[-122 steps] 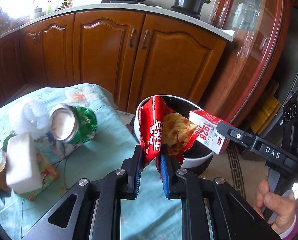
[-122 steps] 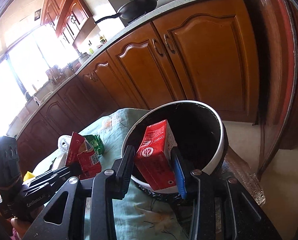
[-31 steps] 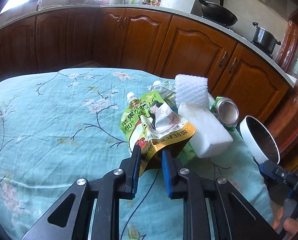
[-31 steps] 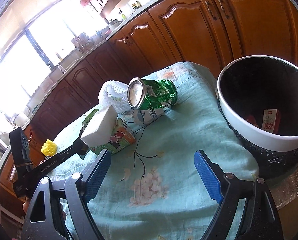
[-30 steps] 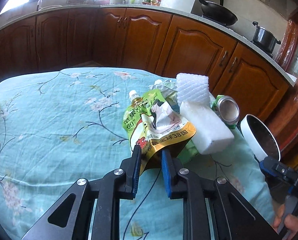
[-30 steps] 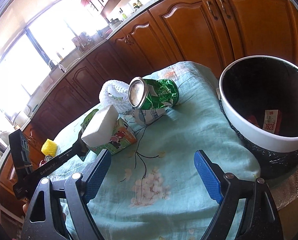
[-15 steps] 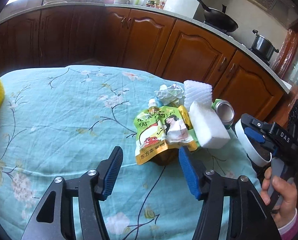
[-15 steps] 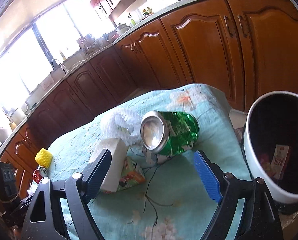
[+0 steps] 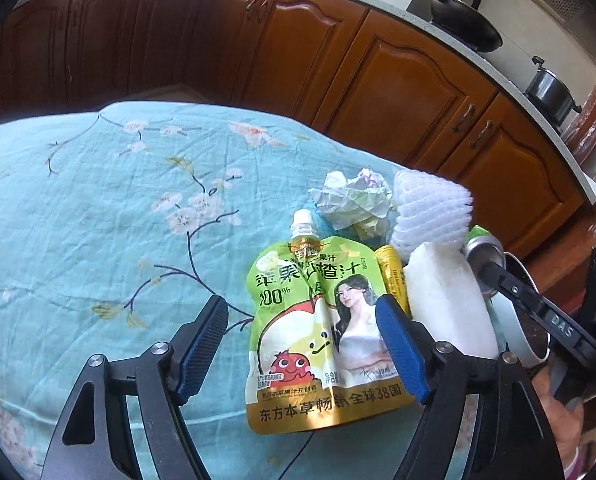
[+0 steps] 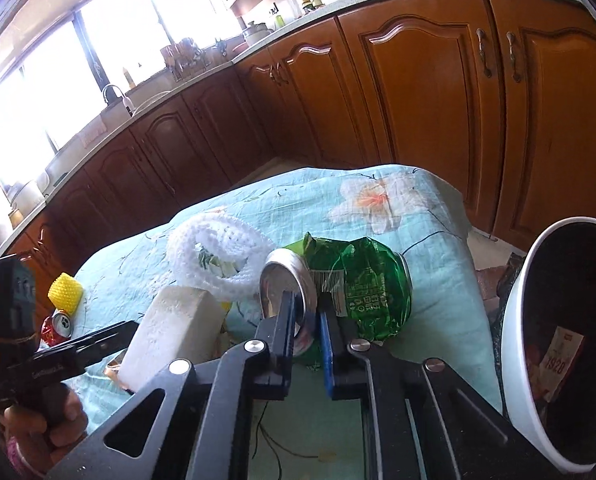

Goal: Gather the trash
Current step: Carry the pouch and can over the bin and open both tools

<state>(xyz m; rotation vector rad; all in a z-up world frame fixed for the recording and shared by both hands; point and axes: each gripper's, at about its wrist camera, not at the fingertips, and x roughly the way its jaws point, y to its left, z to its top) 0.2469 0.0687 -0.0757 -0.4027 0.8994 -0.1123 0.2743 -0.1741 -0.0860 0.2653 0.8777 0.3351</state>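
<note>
My left gripper (image 9: 302, 338) is open, its jaws on either side of a green juice pouch (image 9: 322, 312) that lies flat on the teal floral cloth (image 9: 98, 220). My right gripper (image 10: 306, 322) is shut on the rim of a crushed green can (image 10: 350, 280) lying on its side. Next to the pouch are a white foam block (image 9: 446, 304), a white foam net (image 9: 430, 216) and a crumpled paper ball (image 9: 354, 200). The white trash bin (image 10: 518, 344) stands at the table's right edge and holds a red-and-white carton (image 10: 560, 354).
A yellow foam net (image 10: 65, 287) and a red can (image 10: 58, 326) sit at the table's far left. Wooden cabinets (image 10: 418, 100) run behind the table. A pan (image 9: 466, 28) and a pot (image 9: 550, 88) stand on the counter.
My left gripper let go of the pouch and opened wide around it. My right gripper moved in to the green can and shut on its rim.
</note>
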